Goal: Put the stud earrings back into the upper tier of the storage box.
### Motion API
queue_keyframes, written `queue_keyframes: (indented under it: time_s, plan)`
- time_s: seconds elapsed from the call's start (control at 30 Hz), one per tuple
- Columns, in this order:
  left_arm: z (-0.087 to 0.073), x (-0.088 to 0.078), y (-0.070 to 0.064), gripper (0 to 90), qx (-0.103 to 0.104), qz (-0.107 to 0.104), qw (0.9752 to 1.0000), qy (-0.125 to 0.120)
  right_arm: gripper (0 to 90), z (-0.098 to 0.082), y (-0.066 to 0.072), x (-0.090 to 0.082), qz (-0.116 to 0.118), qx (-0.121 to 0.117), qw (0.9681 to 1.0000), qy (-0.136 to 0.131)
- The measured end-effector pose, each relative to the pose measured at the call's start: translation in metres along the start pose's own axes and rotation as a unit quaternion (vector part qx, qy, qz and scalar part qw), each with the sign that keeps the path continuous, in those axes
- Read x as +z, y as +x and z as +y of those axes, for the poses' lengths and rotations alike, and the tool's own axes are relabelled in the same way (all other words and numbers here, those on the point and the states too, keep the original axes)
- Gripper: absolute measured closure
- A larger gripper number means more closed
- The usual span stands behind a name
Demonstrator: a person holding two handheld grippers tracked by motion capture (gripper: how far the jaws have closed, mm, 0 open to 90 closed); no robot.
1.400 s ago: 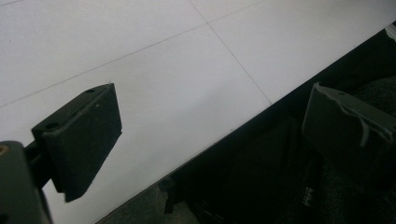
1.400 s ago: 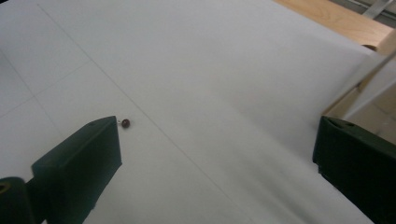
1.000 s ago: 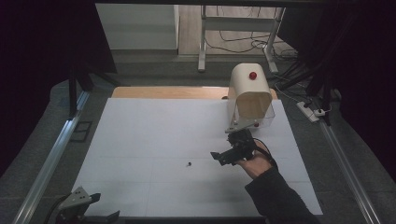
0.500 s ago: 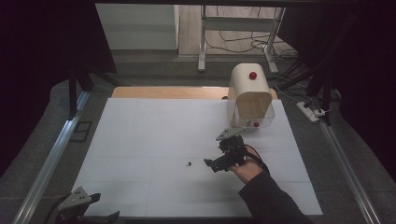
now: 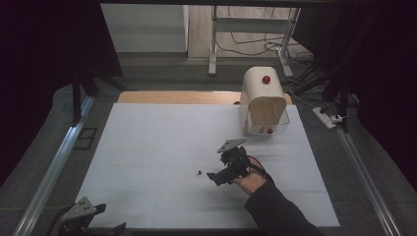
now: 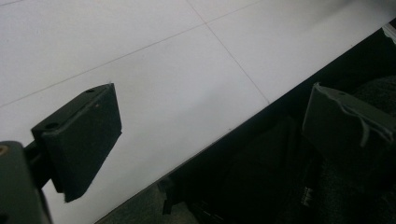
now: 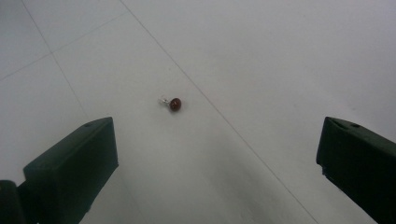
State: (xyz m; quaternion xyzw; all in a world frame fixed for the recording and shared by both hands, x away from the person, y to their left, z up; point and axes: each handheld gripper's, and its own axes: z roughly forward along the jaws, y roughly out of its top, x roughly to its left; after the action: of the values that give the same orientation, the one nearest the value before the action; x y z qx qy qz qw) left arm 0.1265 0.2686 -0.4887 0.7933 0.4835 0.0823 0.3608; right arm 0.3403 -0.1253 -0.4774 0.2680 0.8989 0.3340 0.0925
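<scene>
A tiny dark red bead with a small metal stub (image 7: 175,104) lies on the white table; in the high view it is a dark speck (image 5: 199,172) near the table's middle. My right gripper (image 5: 216,178) hovers just right of it, held by a hand in a dark sleeve, jaws wide open and pointing at it; in its own view the right gripper (image 7: 217,156) frames the bead ahead. My left gripper (image 5: 91,221) rests at the table's front left edge, open, with nothing between its jaws (image 6: 212,135).
A cream dome-shaped box (image 5: 263,101) with a red knob on top and a clear front tray stands at the back right. The white table surface (image 5: 157,137) is edged by metal rails. Cables and a power strip (image 5: 327,117) lie beyond the right rail.
My right gripper has moved down and left from near the cream box toward the bead. The left gripper has stayed put.
</scene>
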Motion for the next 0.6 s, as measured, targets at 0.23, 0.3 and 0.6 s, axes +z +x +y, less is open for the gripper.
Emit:
queue_keyframes:
  time_s: [0.23, 0.3, 0.6]
  plan:
    - [0.0, 0.0, 0.0, 5.2, 0.0, 0.0, 1.0, 0.001, 0.0, 0.002, 0.006, 0.015, 0.005, -0.008, 0.9998, 0.015]
    - [0.0, 0.0, 0.0, 5.2, 0.0, 0.0, 1.0, 0.002, 0.0, 0.003, 0.007, 0.02, 0.009, -0.012, 0.9997, 0.019]
    - [0.0, 0.0, 0.0, 5.3, -0.001, 0.0, 1.0, 0.002, 0.0, 0.006, 0.013, 0.039, 0.015, -0.024, 0.999, 0.033]
